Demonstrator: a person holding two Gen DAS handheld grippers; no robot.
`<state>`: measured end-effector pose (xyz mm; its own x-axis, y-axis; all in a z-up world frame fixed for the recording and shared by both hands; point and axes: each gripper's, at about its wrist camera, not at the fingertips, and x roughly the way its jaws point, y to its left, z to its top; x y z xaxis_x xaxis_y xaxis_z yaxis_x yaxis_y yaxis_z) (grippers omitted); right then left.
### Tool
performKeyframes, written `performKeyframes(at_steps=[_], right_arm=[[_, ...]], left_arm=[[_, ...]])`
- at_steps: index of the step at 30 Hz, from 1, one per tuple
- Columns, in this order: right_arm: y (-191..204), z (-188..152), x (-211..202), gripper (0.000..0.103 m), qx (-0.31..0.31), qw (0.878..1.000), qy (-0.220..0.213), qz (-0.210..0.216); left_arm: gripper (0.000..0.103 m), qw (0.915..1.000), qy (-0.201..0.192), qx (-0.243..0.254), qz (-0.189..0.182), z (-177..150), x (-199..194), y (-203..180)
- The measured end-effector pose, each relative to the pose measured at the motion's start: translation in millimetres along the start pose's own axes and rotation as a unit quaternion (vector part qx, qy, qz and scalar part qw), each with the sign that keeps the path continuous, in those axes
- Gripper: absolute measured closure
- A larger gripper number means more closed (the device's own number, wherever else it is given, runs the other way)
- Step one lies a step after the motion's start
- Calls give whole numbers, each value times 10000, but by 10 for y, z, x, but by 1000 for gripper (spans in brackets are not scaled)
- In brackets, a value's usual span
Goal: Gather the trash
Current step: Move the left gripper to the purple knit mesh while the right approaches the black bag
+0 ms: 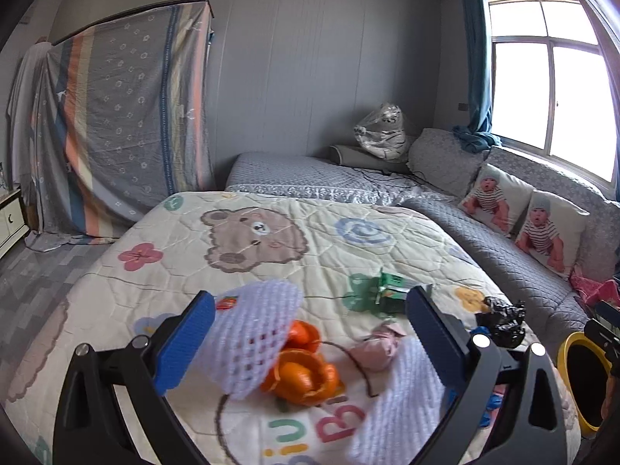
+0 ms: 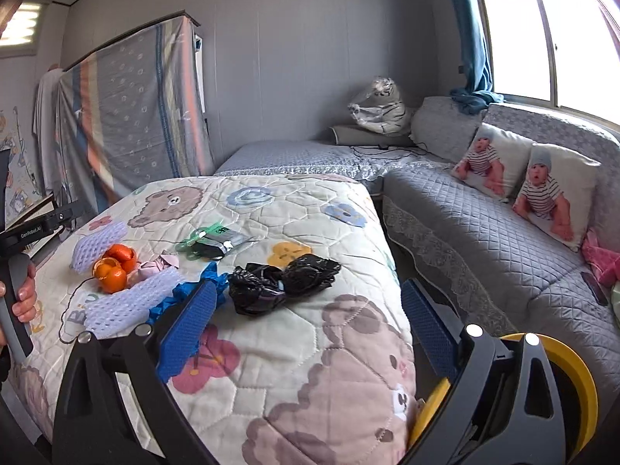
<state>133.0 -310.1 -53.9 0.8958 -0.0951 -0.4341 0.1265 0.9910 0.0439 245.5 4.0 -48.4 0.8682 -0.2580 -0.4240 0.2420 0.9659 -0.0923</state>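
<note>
Scattered over the cartoon quilt (image 2: pixel 310 348), the trash reads from left to right as follows. Farthest left lies a white foam fruit net (image 1: pixel 252 333), feather-light and springy; it will squash flat under the pads, so I judge a pinch across its bunched middle safest. In the left wrist view it sits just ahead of the left gripper (image 1: pixel 310 333), close against the left finger, with nothing clamped: the jaws stand wide and empty. Touching the net on its right is the orange peel (image 1: pixel 302 376), with segments cupped in it, between the left gripper's fingers; it looks soft, slightly slick and liable to tear or spill, so a hold on the curled rim would probably serve better than a squeeze on the fruit. Right of it lies a crumpled pink wrapper (image 1: pixel 378 348), then a second foam net (image 2: pixel 128 302) in the near foreground, with crumpled blue plastic (image 2: pixel 186 298) beside it. Farther off lies a green and silver packet (image 2: pixel 217 242), flat and thin, hard to get under. Next come the black plastic bags (image 2: pixel 283 281), light, limp and slippery; gather a raised fold. They lie just beyond the right gripper (image 2: pixel 310 333), between its fingers' lines and nearer the left one. That gripper is wide and empty too. At far right, below the quilt's edge, stands the yellow-rimmed bin (image 2: pixel 573 372).
</note>
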Motion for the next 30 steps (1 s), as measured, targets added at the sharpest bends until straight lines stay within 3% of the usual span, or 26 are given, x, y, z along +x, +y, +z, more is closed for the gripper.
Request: performKeyframes(at_steps=[7,20,26,30], right_arm=[[243,44,383,11,-146,9992,308,197],[312,90,901,12,81,9960,806,379],[222,78,1108,20,314,9918,1145,478],[208,57,1218,31,349,9897,1305,467]], left_arm=[[8,9991,178,-34,387,-87,84,441],[8,9957,864,-182,268,-89,628,538],[23,9932,1084,-264,318,-145,744,593],[40,9911,1260,-282,313,-190,844,627]])
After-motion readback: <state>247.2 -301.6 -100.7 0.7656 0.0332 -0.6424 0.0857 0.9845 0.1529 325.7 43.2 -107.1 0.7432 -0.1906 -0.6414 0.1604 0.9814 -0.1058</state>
